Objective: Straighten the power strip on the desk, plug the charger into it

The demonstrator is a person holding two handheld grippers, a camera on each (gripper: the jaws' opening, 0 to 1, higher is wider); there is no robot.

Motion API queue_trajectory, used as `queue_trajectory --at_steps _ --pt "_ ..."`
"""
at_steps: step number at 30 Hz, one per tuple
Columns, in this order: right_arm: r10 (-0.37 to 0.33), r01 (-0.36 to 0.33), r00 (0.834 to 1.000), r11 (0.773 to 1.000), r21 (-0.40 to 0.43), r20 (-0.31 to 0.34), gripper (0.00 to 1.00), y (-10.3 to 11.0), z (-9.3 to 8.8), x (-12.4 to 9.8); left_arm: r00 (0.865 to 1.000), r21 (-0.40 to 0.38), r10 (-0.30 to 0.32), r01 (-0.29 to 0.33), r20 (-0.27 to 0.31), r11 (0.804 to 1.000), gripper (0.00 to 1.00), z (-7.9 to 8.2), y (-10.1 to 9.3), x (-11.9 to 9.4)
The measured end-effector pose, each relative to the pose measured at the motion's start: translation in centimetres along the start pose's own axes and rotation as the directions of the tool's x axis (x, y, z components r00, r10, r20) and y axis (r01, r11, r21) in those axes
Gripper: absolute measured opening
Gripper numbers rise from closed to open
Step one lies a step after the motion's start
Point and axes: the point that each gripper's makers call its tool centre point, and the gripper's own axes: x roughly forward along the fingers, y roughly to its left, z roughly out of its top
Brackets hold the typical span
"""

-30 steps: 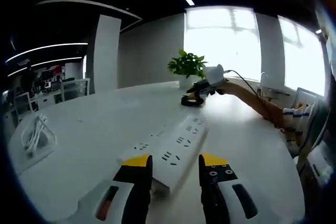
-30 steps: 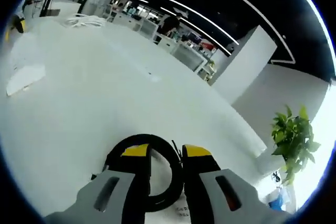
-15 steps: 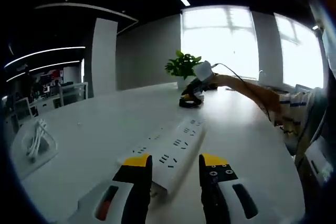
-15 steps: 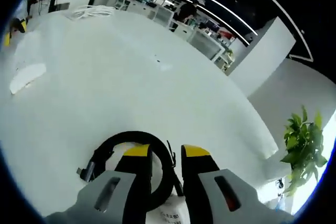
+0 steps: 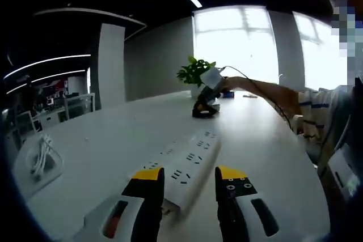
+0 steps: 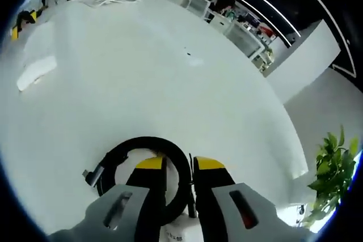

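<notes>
White power strip (image 5: 182,168) lies on surface (image 5: 102,157), near end between spread jaws of left hand-held gripper (image 5: 189,175). Right hand-held gripper (image 6: 172,164), jaws nearly closed, pinches charger's coiled black cable (image 6: 122,154).

A broad white desk (image 5: 266,157) with a smooth, glossy top carries everything here. In the left gripper view a white power strip (image 5: 187,165) lies flat on it in the near middle, running away toward the far side, a loose bundle of white cable (image 5: 38,157) rests near the left edge, and a dark coil of cable (image 5: 204,110) sits far off beside a potted plant (image 5: 195,75). In the right gripper view that black coiled cable (image 6: 133,154) lies close on the bare white surface.
</notes>
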Motion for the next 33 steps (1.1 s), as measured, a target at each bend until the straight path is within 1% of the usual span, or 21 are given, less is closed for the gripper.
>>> queue_trajectory --at_steps 3,9,17,21,28,31,33 --pt "0.013 -0.013 1.0 1.0 -0.001 -0.006 0.18 0.1 -0.2 0.4 1.0 -0.001 -0.002 0.002 0.001 1.0 0.37 0.0 -0.1 0.0" --pt "0.022 -0.022 1.0 1.0 -0.017 -0.01 0.17 0.2 -0.2 0.5 1.0 0.001 -0.001 0.001 0.001 1.0 0.37 0.1 -0.1 0.0" --pt "0.026 -0.026 1.0 1.0 -0.011 -0.004 0.15 0.6 -0.2 0.5 1.0 0.004 -0.001 0.001 -0.006 1.0 0.37 0.0 0.0 0.0" --pt "0.027 -0.028 0.999 0.997 -0.066 -0.02 0.12 1.2 -0.2 0.4 1.0 0.005 0.0 0.0 -0.01 1.0 0.37 -0.1 0.0 0.0" --pt "0.056 -0.051 0.997 0.995 -0.087 0.055 0.08 2.5 0.4 -0.1 1.0 0.009 -0.007 0.007 -0.001 1.0 0.37 0.2 -0.3 0.0" --pt "0.078 -0.072 0.992 0.995 -0.072 0.094 0.07 3.1 0.8 -0.4 1.0 0.011 -0.008 0.008 -0.003 1.0 0.37 0.1 -0.3 0.0" --pt "0.09 -0.083 0.99 0.994 -0.069 0.107 0.06 3.6 1.0 -0.6 1.0 0.012 -0.01 0.01 -0.003 1.0 0.37 0.2 -0.3 0.0"
